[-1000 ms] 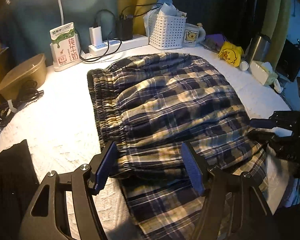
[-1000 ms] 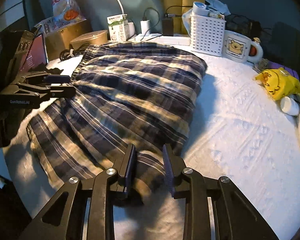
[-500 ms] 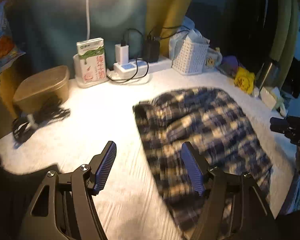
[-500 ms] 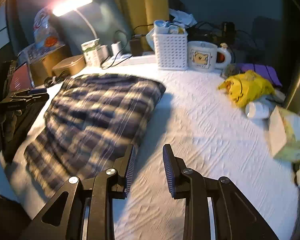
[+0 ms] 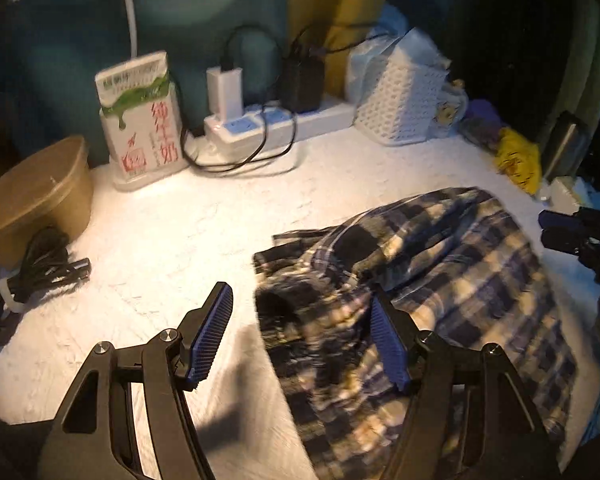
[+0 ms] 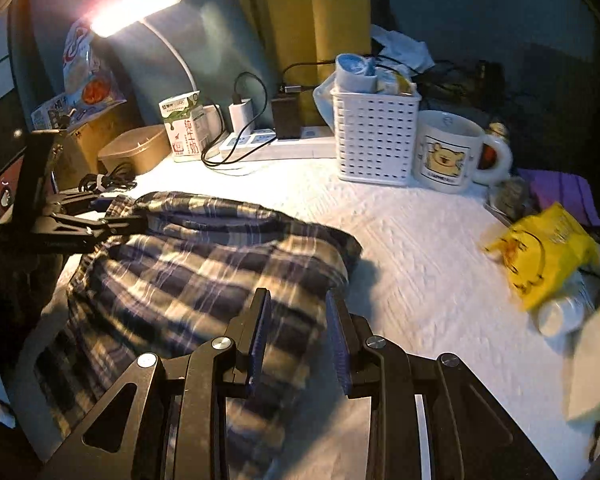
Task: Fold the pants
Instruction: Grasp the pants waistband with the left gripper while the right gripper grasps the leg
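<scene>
Both tongs have pulled back from the cloth since a second ago, and the blue and cream plaid pants [image 5: 440, 280] now lie as a smaller, bunched heap rather than spread flat across the white textured bench [image 5: 172, 240]. They sit toward the near right part of the bench in the left view, rumpled, with an edge turned up at the far left corner of the heap.

The left tongs [image 5: 302, 336] hang spread wide over the left border of the pants, nothing between the blue pads. One pad is over bare bench, the other over the plaid.

The right tongs [image 6: 298, 336] stand narrowly parted above the near right part of the heap; the cloth shows behind the gap, and I cannot see the pads pinching it.

Along the far edge stand a white and green milk carton [image 5: 140, 116], a white power strip with chargers plugged in [image 5: 276, 120], a white perforated plastic basket [image 6: 374, 136] and a white mug with a bear picture [image 6: 446, 152]. A yellow crinkled packet [image 6: 544, 256] lies to the right, well apart from the pants
</scene>
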`<state>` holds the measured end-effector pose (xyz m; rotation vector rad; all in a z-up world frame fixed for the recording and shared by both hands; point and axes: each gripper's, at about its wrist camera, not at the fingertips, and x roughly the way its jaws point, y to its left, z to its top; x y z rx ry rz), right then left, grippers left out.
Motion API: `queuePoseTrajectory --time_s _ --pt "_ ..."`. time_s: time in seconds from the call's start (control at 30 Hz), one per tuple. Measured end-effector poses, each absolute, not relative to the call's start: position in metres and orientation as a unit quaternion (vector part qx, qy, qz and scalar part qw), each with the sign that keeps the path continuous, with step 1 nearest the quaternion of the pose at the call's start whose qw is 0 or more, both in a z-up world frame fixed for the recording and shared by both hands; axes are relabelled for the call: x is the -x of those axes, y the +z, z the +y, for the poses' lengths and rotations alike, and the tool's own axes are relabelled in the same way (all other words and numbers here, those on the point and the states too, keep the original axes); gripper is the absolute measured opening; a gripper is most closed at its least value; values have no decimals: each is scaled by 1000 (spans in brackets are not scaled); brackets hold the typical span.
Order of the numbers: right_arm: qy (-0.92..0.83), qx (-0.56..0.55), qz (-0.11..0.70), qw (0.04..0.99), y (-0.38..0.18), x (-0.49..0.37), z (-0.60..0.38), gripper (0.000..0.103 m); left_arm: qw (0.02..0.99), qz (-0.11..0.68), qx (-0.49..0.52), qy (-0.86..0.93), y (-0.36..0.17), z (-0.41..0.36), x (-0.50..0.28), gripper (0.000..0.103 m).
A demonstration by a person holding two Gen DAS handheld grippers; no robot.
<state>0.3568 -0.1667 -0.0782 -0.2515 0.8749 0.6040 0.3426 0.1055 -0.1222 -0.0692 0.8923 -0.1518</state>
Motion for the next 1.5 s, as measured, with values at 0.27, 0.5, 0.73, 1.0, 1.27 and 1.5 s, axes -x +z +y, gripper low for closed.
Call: queuePoseTrajectory --time_s 0.27,0.5,0.73,1.0,1.27,1.5 --pt "279 156 441 838 -116 -386 -143 30 896 438 30 -70 -142 113 -348 71" --pt "280 146 437 843 -111 -389 -149 30 894 439 41 -80 -129 110 -353 70" --pt "282 113 415 857 -95 -392 -161 70 887 450 43 -90 -138 107 -370 70" --pt "278 85 450 844 -123 -413 -162 70 890 439 34 -116 -141 97 -375 64" --pt "304 48 464 831 -131 -427 -161 69 890 432 43 -137 -138 94 -374 35" --pt "328 46 467 820 -133 -427 -152 36 898 417 38 -132 -130 87 -367 22"
